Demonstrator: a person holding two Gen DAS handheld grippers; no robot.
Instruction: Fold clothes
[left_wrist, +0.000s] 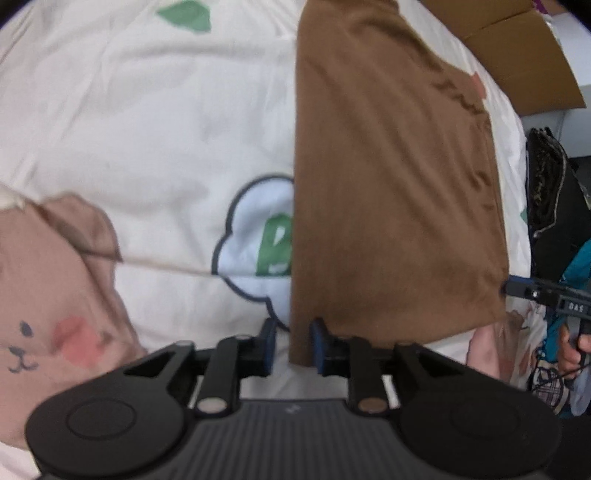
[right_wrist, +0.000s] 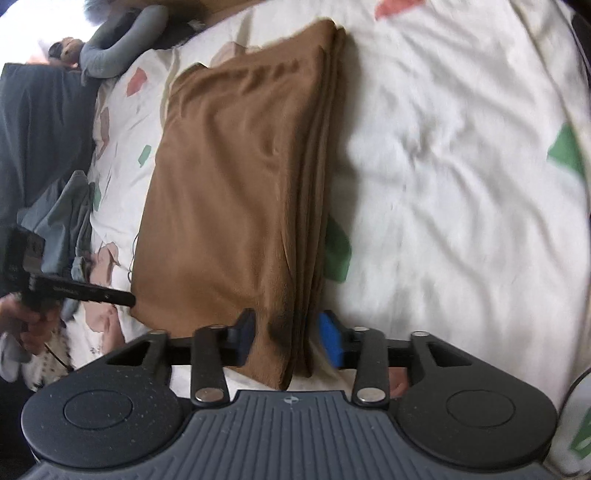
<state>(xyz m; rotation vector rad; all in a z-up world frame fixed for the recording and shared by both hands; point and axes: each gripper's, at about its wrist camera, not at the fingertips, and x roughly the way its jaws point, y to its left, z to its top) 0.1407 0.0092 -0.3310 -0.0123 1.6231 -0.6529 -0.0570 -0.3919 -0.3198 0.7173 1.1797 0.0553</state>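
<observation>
A brown garment (left_wrist: 391, 192) lies folded into a long rectangle on a white printed bedspread (left_wrist: 147, 122). My left gripper (left_wrist: 294, 341) is open at the garment's near left corner, and the cloth edge lies between its blue pads without being pinched. In the right wrist view the same garment (right_wrist: 236, 184) shows its stacked folded edge on the right. My right gripper (right_wrist: 288, 341) stands wide open around that near corner. Each gripper also shows from the side in the other view: the right gripper (left_wrist: 509, 287) and the left gripper (right_wrist: 127, 298), both at the garment's near corners.
A cardboard box (left_wrist: 517, 48) and a black bag (left_wrist: 546, 206) sit beyond the bed's right side. A pink bear-print cloth (left_wrist: 55, 295) lies at the left. Grey clothes (right_wrist: 66, 218) and a dark fabric (right_wrist: 37, 129) lie past the garment's left side. A hand (right_wrist: 29, 325) holds the left gripper.
</observation>
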